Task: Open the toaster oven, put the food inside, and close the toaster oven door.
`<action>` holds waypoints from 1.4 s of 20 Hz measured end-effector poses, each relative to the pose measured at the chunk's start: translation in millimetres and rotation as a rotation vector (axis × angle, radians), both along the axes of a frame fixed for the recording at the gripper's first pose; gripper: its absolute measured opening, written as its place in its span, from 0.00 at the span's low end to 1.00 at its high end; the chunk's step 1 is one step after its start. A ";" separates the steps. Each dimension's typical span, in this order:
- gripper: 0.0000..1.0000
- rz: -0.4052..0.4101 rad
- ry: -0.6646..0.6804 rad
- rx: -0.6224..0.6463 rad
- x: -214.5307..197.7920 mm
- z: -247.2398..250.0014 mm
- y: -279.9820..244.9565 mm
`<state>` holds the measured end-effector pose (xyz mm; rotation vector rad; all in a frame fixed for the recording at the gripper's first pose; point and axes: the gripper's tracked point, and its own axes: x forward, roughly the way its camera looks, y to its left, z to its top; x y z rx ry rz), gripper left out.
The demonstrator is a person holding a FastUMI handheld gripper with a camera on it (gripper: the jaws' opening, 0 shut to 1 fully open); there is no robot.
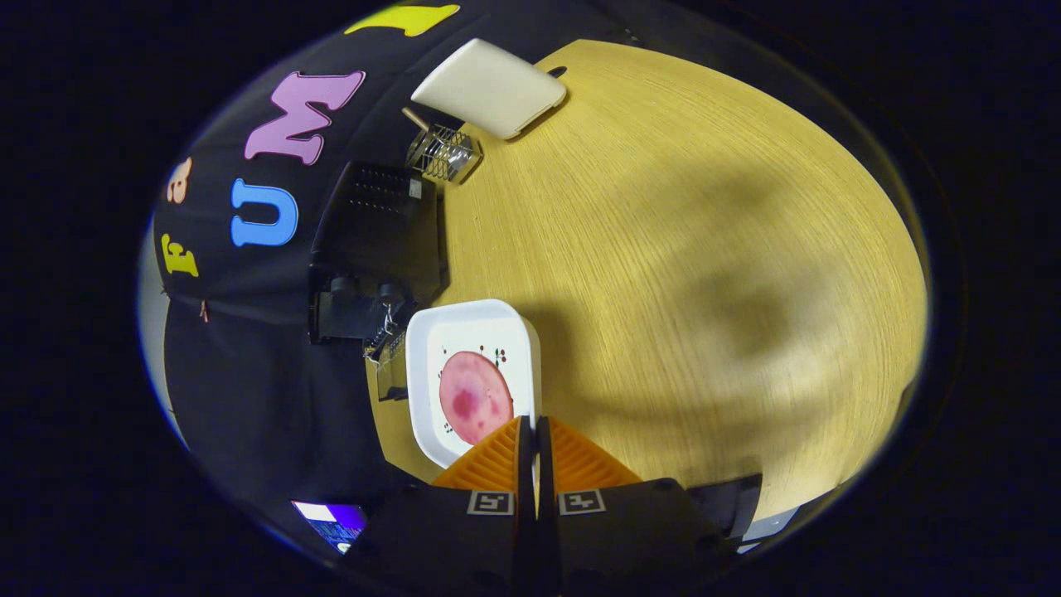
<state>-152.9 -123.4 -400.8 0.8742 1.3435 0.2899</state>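
My gripper (533, 424) holds its orange fingers (497, 460) nearly together on the near rim of a white square plate (423, 390), with a thin strip of the rim showing between them. A round pink slice of meat (474, 396) lies on the plate, just ahead of the fingers. The black toaster oven (377, 236) stands beyond the plate against the booth wall. Its knobs (344, 286) face the plate. A glass panel (390, 369) that looks like the oven's door lies open beside the plate's far edge.
The wooden table (663, 249) stretches wide to the right of the plate. A small wire basket with a wooden handle (443, 153) sits beyond the oven. Past it, near the table's far edge, lies a flat cream board (491, 87).
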 end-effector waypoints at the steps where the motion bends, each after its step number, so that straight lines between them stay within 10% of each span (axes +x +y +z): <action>1: 0.05 -0.004 -0.003 0.004 -2.3 5.6 2.6; 28: 0.05 -0.221 -0.018 -0.038 13.4 63.7 281.0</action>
